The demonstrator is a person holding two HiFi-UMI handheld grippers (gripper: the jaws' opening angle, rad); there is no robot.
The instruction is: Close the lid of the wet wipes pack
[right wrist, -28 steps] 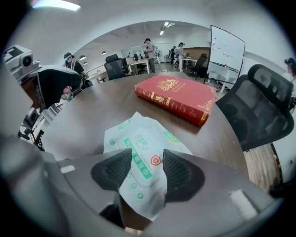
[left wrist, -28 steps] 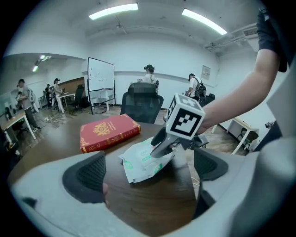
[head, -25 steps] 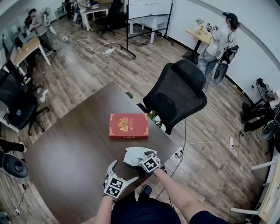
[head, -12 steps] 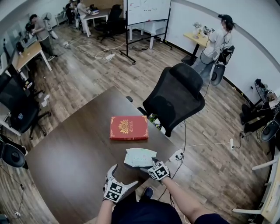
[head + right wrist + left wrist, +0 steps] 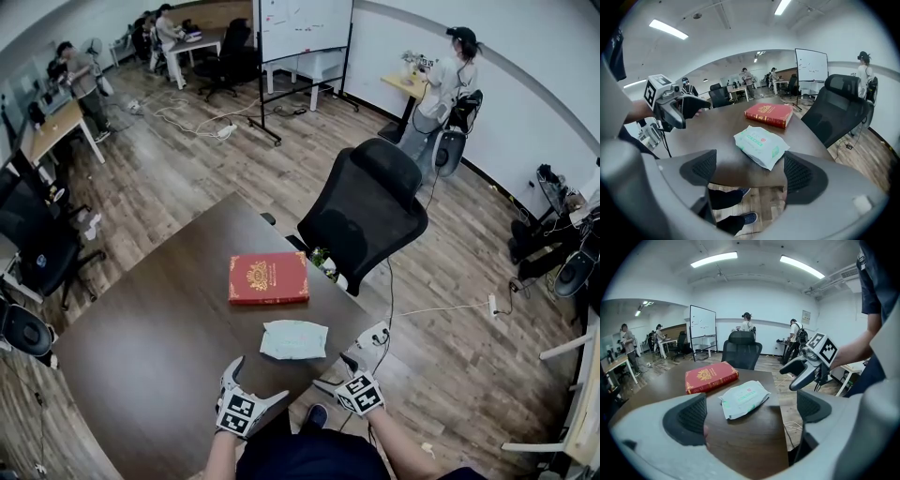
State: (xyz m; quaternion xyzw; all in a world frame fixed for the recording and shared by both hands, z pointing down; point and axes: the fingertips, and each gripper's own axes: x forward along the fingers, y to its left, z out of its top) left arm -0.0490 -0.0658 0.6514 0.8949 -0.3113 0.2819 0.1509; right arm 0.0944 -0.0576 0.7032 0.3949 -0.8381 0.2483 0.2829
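Now, right gripper (image 5: 336, 373): jaws wide, just been opening, nothing between them; held off the table (image 5: 141, 347) edge.
Left gripper (image 5: 255, 382): jaws wide apart, empty, over the tabletop.
Wet wipes pack (image 5: 293, 339): flat on the table, ahead of both grippers, touching neither.
Red book (image 5: 268, 277): beyond the pack, farther from both grippers.

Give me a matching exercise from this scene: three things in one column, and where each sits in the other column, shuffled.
1. red hardcover book
2. white and green soft wet wipes pack
3. black mesh office chair

A. on the floor beside the dark brown wooden table
B. on the table, nearer the person
C. on the table, farther from the person

Pairs: 1-C, 2-B, 3-A
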